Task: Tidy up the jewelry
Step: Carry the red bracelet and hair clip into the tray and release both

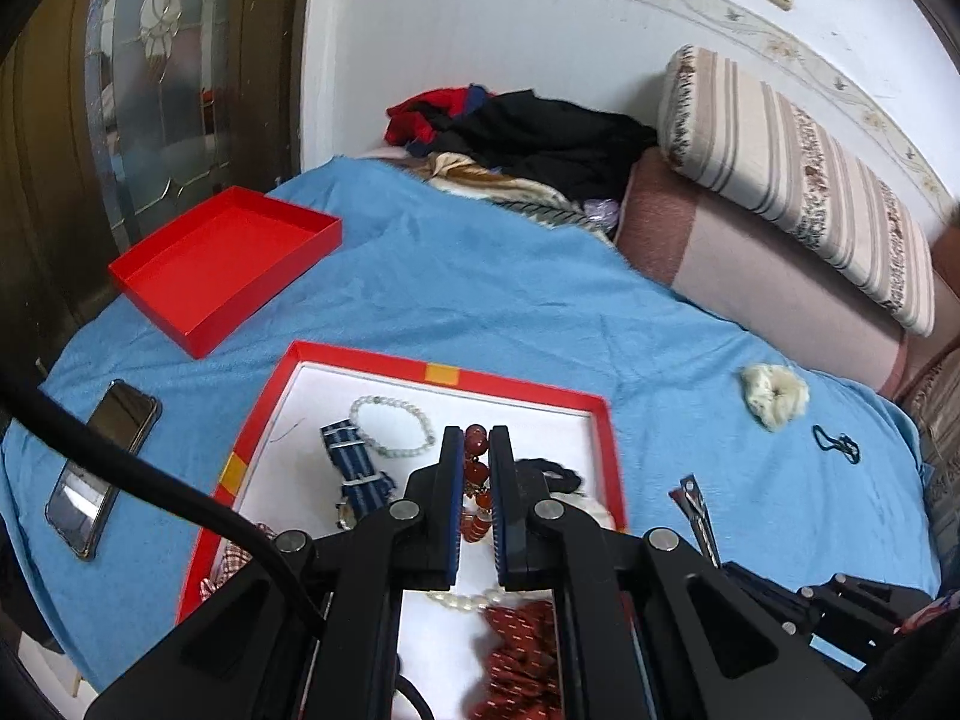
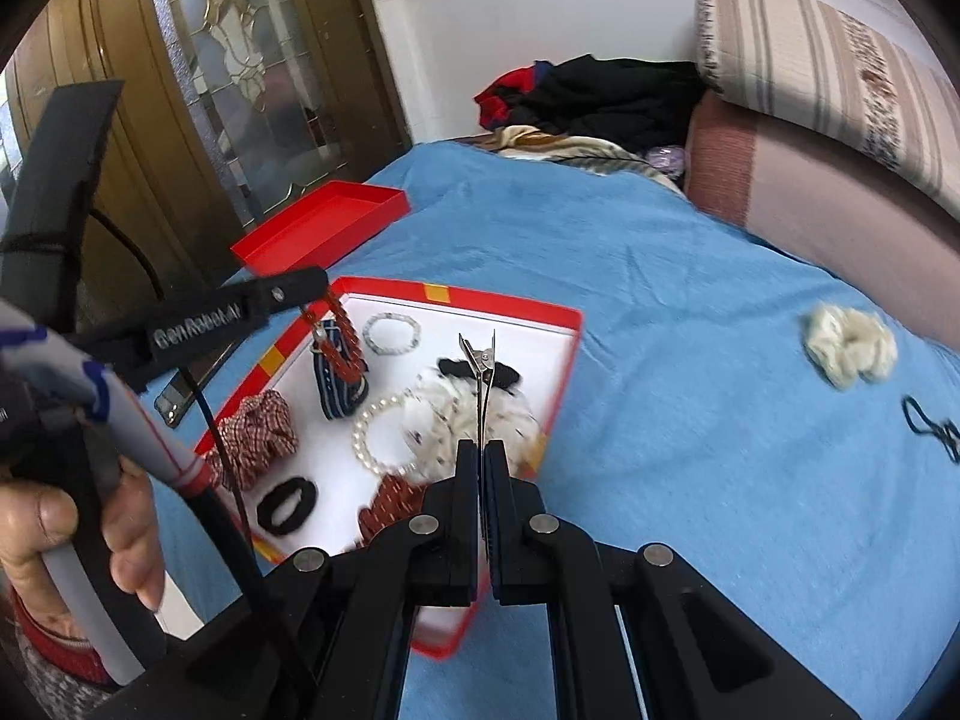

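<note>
I see a red tray (image 1: pixel 543 387) with a white floor, a blue-striped strap (image 1: pixel 354 462), red beads (image 1: pixel 477 441) and a blue bedspread (image 1: pixel 480 276).

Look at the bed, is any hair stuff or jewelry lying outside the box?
Yes. A cream scrunchie and a thin black hair tie lie loose on the blue blanket, well right of the red box that holds the other pieces. A phone lies left of it.

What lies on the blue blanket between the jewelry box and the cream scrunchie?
Nothing: in the right wrist view, the blanket is bare between the red-rimmed jewelry box and the cream scrunchie. The black hair tie lies beyond the scrunchie.
</note>
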`<action>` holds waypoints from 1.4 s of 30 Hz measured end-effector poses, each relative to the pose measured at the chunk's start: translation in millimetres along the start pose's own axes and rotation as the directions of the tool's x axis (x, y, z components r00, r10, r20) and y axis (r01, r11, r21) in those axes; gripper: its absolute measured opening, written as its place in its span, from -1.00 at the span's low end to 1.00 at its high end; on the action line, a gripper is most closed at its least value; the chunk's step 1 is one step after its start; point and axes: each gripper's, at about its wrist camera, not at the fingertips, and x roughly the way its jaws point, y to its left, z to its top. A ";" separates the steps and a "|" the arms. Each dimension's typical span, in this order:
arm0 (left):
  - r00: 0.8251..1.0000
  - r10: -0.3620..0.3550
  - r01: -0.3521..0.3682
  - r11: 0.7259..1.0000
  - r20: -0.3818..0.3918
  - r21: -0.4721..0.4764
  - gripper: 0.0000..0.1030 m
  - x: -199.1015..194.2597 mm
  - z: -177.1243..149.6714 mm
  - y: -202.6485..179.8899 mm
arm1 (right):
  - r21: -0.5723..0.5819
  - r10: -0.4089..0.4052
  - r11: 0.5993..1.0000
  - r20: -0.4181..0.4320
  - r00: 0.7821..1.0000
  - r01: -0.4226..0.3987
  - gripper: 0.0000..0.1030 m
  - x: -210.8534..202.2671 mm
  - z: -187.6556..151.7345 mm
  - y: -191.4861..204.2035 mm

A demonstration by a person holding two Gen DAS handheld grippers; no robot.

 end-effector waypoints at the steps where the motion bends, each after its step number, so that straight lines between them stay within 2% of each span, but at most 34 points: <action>1: 1.000 0.003 -0.003 1.000 -0.002 -0.008 -0.86 2.2 0.9 4.5 | -0.006 0.004 1.000 -0.005 1.000 -0.004 -0.95 5.6 3.2 3.2; 11: 0.997 0.077 -0.077 0.996 0.011 -0.040 -0.86 18.9 2.3 38.4 | -0.038 0.043 0.998 -0.065 0.997 -0.045 -0.95 50.4 13.8 24.9; 22: 0.999 0.017 -0.025 0.986 -0.051 -0.168 -0.86 47.0 1.3 83.0 | -0.028 0.070 0.997 -0.156 0.985 -0.075 -0.95 90.0 2.5 32.5; 26: 0.998 -0.010 -0.004 0.976 -0.063 -0.216 -0.86 53.1 0.3 95.6 | -0.043 0.077 0.995 -0.160 0.984 -0.085 -0.95 92.9 1.3 40.4; 34: 0.995 -0.058 0.035 0.960 -0.075 -0.279 -0.86 61.7 -3.1 104.9 | -0.059 0.019 0.998 -0.145 0.989 -0.028 -0.95 125.6 42.3 44.7; 40: 1.000 -0.017 0.008 0.943 -0.026 -0.331 -0.86 47.6 1.4 124.1 | -0.029 0.000 1.000 -0.165 0.986 -0.005 -0.95 154.7 59.4 39.1; 42: 0.999 -0.040 0.028 0.934 -0.026 -0.355 -0.86 43.3 2.0 134.1 | -0.023 0.001 1.000 -0.169 0.986 -0.005 -0.95 159.3 59.4 37.5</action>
